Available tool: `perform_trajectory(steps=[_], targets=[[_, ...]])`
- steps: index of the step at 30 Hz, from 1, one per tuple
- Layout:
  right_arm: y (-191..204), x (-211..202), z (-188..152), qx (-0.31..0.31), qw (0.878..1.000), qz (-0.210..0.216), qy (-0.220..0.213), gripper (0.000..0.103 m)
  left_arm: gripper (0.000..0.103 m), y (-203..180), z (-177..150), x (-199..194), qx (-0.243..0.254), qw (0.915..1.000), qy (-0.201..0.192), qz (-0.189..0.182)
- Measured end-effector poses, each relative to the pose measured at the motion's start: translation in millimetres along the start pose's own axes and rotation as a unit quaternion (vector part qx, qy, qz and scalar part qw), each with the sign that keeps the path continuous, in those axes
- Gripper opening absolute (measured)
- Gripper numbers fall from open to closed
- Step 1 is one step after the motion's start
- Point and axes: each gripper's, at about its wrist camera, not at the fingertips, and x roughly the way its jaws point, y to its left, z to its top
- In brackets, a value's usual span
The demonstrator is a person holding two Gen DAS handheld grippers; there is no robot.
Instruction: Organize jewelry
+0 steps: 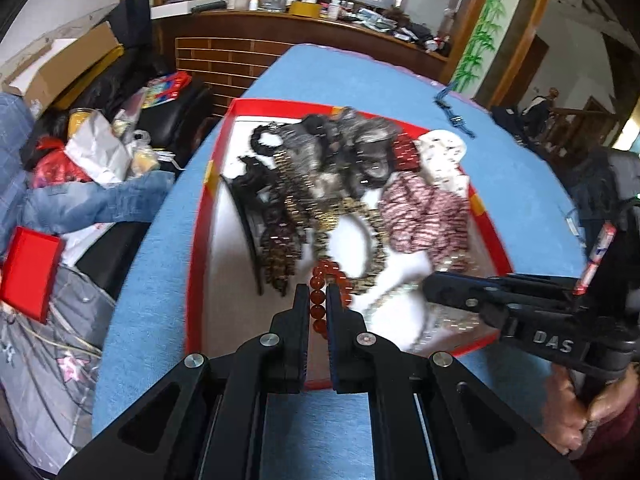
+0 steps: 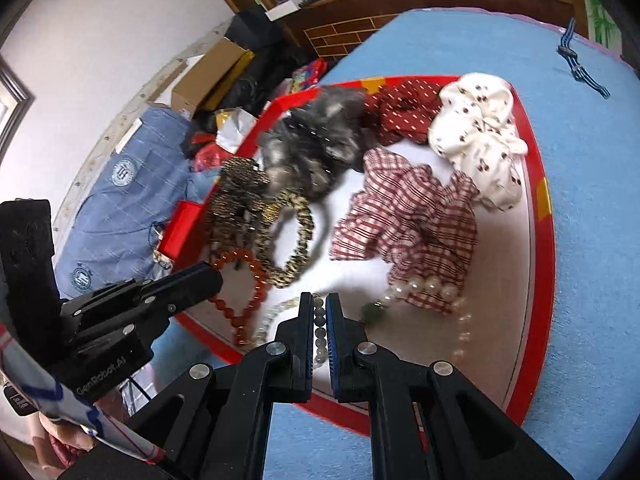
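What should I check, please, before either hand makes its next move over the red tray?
1. Left tongs shut, empty: ok; the red bead bracelet lies below them, ungripped.
2. Right tongs shut, empty: ok; the pale bead strand lies beneath.
3. Contact with beads: cannot tell.
4. Space between the two tongs: not ok, they sit close.
5. Bracelet free of the leopard scrunchie: not ok, they overlap.
6. Red tray flat on blue cloth: ok.
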Motion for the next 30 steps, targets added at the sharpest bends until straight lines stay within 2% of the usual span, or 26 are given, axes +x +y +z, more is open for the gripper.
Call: perform_trajectory(steps=[6, 15, 18, 20, 27, 29, 30], targets=[[-3.6, -2.4, -0.4, -0.007, 1.000, -0.014, -0.006, 0.007, 0.007, 2.4, -2.2, 4.7, -0.001, 0.9996, -0.002, 0.028], [-12.2, -22.0, -0.2, 0.004, 1.000, -0.010, -0.022, 0.009, 0.009, -0.8, -1.8, -5.9, -0.003, 0.9992, -0.018, 0.037], [-13.2, -31.8, -2.0, 0.003, 0.999, -0.018, -0.034, 0.014, 0.017, -7.1, -1.7, -12.8, -0.001, 0.9985, -0.033, 0.044], [-15.7, -37.1, -3.4, 0.007, 0.999, -0.020, -0.040, 0.016, 0.027, -10.9, -2.2, -16.6, -0.001, 0.9979, -0.044, 0.047], [-21.1, -52.3, -13.2, 0.016, 0.998, -0.032, -0.052, 0.018, 0.031, -32.7, -12.8, -16.8, -0.005, 0.9957, -0.069, 0.062], [-23.4, -56.0, -16.7, 0.019, 0.998, -0.037, -0.056, 0.024, 0.045, -37.9, -16.4, -15.3, -0.006, 0.9948, -0.075, 0.069], [-24.1, -57.1, -18.4, 0.020, 0.997, -0.039, -0.057, 0.028, 0.048, -41.0, -18.6, -14.4, -0.005, 0.9940, -0.080, 0.075]])
